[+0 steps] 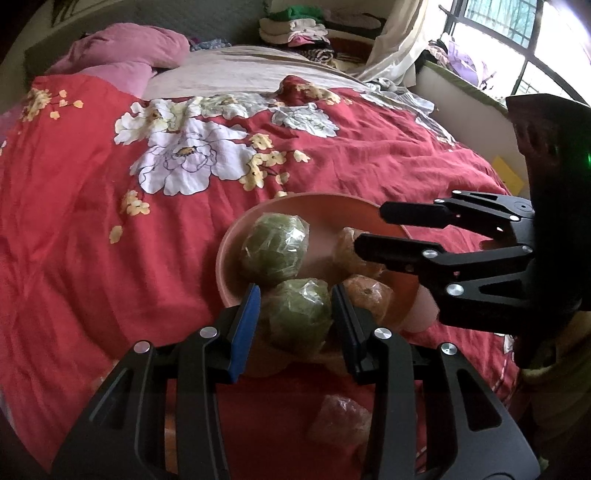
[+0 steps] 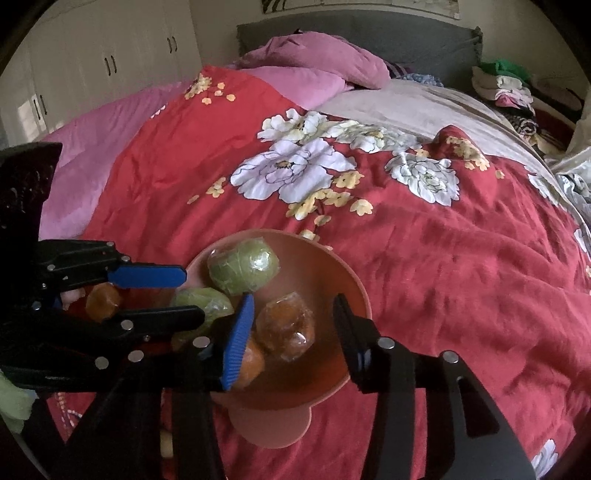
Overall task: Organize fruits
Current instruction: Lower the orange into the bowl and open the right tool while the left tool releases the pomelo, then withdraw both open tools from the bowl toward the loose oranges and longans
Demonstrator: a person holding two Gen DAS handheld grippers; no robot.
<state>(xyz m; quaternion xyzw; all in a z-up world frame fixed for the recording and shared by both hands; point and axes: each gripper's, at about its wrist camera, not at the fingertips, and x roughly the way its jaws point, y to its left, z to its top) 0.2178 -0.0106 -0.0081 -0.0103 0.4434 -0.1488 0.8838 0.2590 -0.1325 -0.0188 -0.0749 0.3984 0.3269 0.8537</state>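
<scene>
Bedspread (image 1: 92,229): red, floral print, covers the bed; pink pillow (image 1: 129,46) at the head.
Loose orange (image 2: 103,301): wrapped in film, lies on the bedspread left of the bowl, behind the left gripper.
Left gripper (image 1: 295,325): jaws clamped on a wrapped green fruit (image 1: 299,317); blue pad (image 1: 245,328) on its left flank, dark pad on its right. The fruit sits at the bowl's near-left edge; whether it rests inside or is lifted clear, cannot tell.
Bowl (image 2: 351,280): pink, with a tab handle, stands on the bedspread before both grippers.
Bowl contents: second wrapped green fruit (image 2: 243,269) at the far side; wrapped orange (image 2: 286,328) mid-bowl; another orange (image 2: 249,363) at the near side, partly hidden by the blue pad of the right gripper.
Right gripper (image 2: 293,332): jaws apart, over the bowl. The mid-bowl orange lies between the pads; neither pad presses on it, and a clear gap shows on its right side.
Foreground fruit (image 1: 340,421): wrapped, orange-toned, blurred, on the bedspread beneath the left gripper.
Clothes (image 1: 295,26): folded pile beyond the bed, right of the pillow.
Window (image 1: 517,44): far right.
</scene>
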